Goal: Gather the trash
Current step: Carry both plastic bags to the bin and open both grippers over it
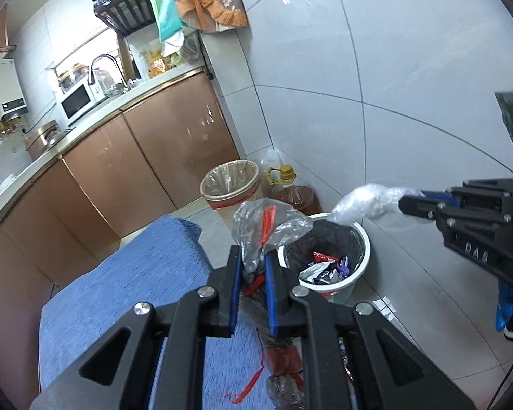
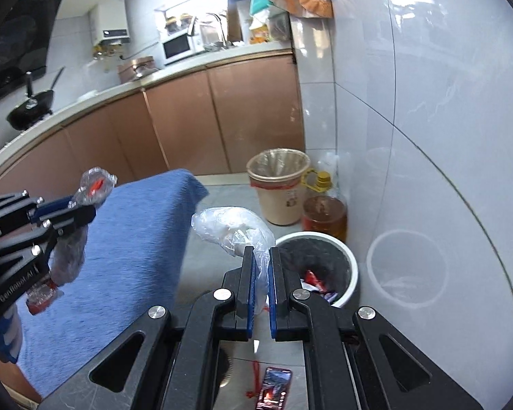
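Note:
A white bin with a black liner (image 1: 325, 256) (image 2: 316, 263) stands on the floor by the tiled wall, with wrappers inside. My left gripper (image 1: 253, 256) (image 2: 82, 205) is shut on a clear plastic bag with red strips (image 1: 266, 225) (image 2: 95, 184), which also hangs below the fingers. It is held over the blue cloth's edge, just left of the bin. My right gripper (image 2: 261, 256) (image 1: 407, 205) is shut on a crumpled clear plastic wrap (image 2: 229, 227) (image 1: 362, 205), held above the bin's rim.
A beige bin with a clear liner (image 1: 231, 184) (image 2: 278, 184) and an oil jug (image 1: 290, 191) (image 2: 325, 212) stand behind the white bin. A blue cloth (image 1: 136, 290) (image 2: 126, 256) covers a surface at left. Brown cabinets (image 1: 136, 157) run behind. A small wrapper (image 2: 273, 389) lies on the floor.

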